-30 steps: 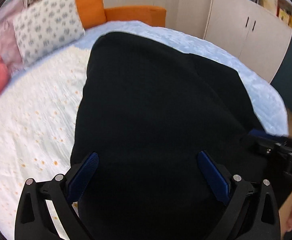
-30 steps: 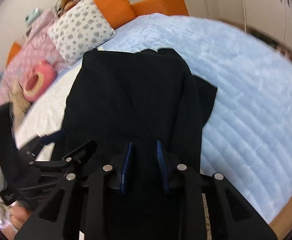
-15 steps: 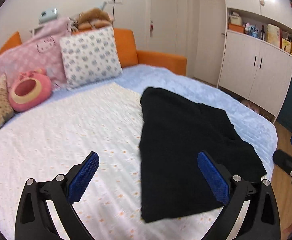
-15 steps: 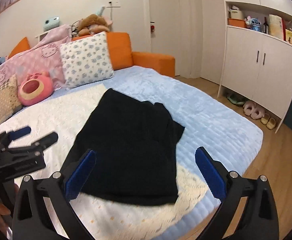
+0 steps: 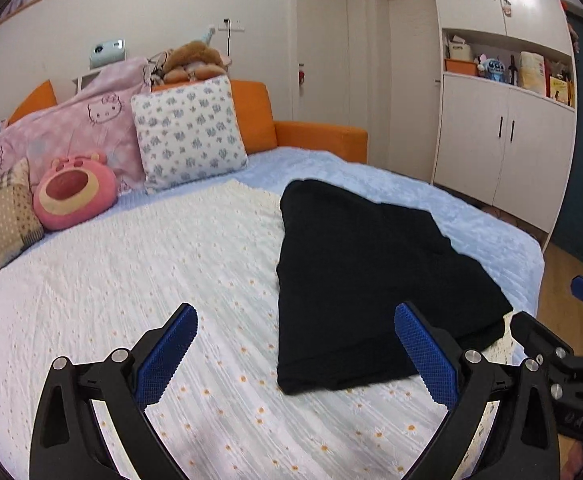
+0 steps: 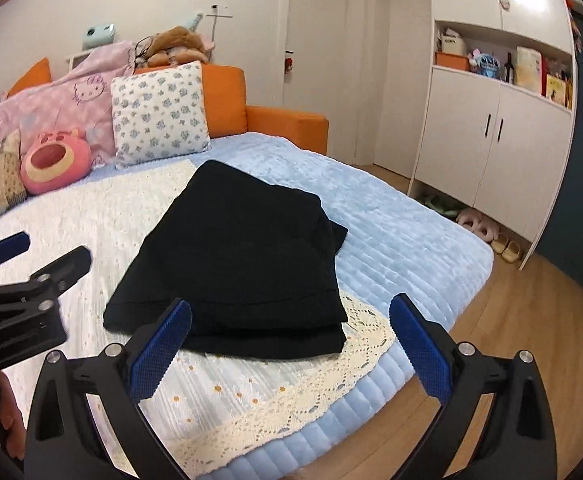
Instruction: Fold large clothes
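Slippers in right view only

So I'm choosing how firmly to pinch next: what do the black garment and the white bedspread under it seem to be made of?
Black garment: looks like a soft, matte knit, thick at the folded edges; no sheen. The fibre cannot be told.

White bedspread: seems a light woven cotton-like cloth with fine raised stripes, small embroidered daisies and an openwork lace border.

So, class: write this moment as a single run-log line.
left gripper: open, empty | right gripper: open, empty | black garment: folded, flat on bed | nothing held
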